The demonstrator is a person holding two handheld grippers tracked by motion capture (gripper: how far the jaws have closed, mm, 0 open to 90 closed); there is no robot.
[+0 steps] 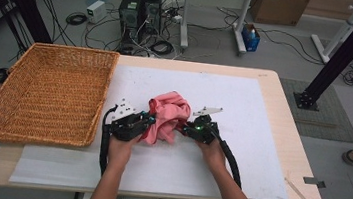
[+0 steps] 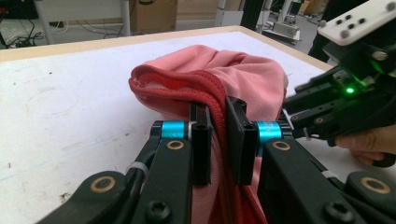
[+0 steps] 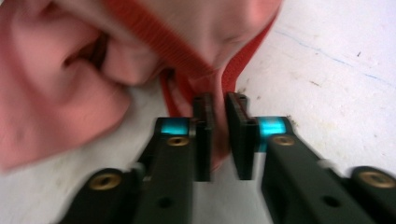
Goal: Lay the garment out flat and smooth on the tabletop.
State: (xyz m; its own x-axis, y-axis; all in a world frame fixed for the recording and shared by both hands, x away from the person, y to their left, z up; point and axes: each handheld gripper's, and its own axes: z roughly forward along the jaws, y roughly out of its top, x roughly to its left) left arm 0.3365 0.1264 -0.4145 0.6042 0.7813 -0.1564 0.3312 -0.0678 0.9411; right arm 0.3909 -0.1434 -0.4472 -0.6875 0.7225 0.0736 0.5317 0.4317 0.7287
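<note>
Both bare forearms come in from the bottom of the high view and angle toward each other over the counter, each hand wrapped around the black body of its tool. The left tool (image 1: pixel 148 120) points right and slightly forward, a grey three-cornered plate on top, a black cable looping back beside the wrist. Its jaws are clamped together on a ribbed edge of the crumpled pink cloth (image 2: pixel 233 79) (the fabric is pinched flat between the pads). The right tool (image 1: pixel 181 127) points left, facing the other, a green light glowing on its body. Its jaws stand nearly together, with a red ribbed band of the same cloth between them.
</note>
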